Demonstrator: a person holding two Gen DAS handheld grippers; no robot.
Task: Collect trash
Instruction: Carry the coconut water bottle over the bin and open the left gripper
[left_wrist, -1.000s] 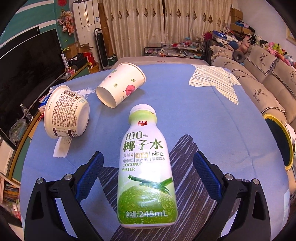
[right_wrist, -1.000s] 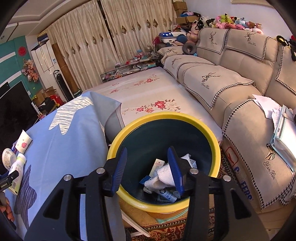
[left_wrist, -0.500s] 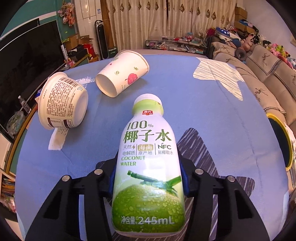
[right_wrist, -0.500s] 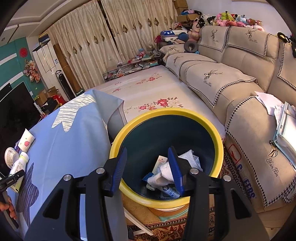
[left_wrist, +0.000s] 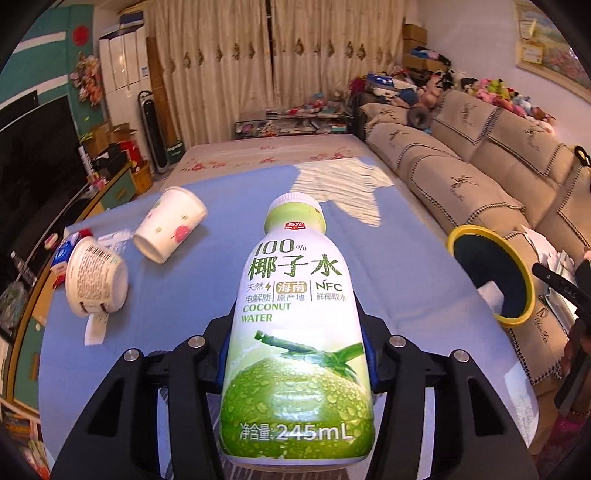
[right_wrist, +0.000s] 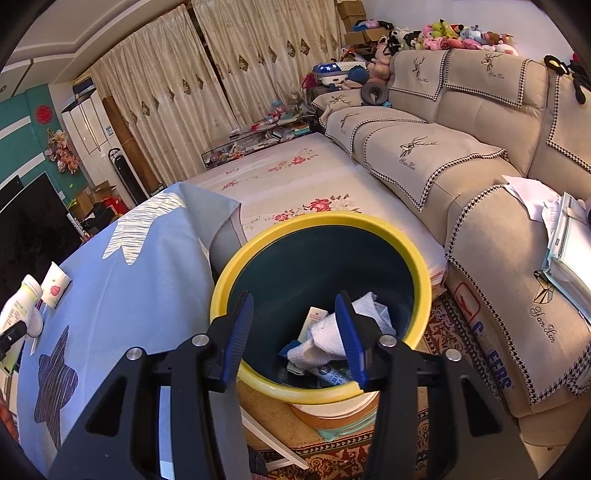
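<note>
**Bottle in the left jaws, bin off to the right**

The coconut water bottle (left_wrist: 295, 332) sits clamped between the blue pads of the left gripper (left_wrist: 295, 350), which have just closed on it. Its long axis runs forward along the fingers, cap leading, and it looks lifted clear of the blue tablecloth (left_wrist: 388, 266). The yellow-rimmed trash bin (left_wrist: 458, 236) lies to the right, beyond the table edge, so the carry should go that way across bare cloth. The right gripper (right_wrist: 295, 332) hangs over the bin's mouth with its jaws apart and nothing between them; it may have to give way. Crumpled paper and small packets lie in the bin. On the cloth to the left a fallen paper cup (left_wrist: 170, 229) and a tipped white tub (left_wrist: 96, 277) wait, well apart from the route.
</note>
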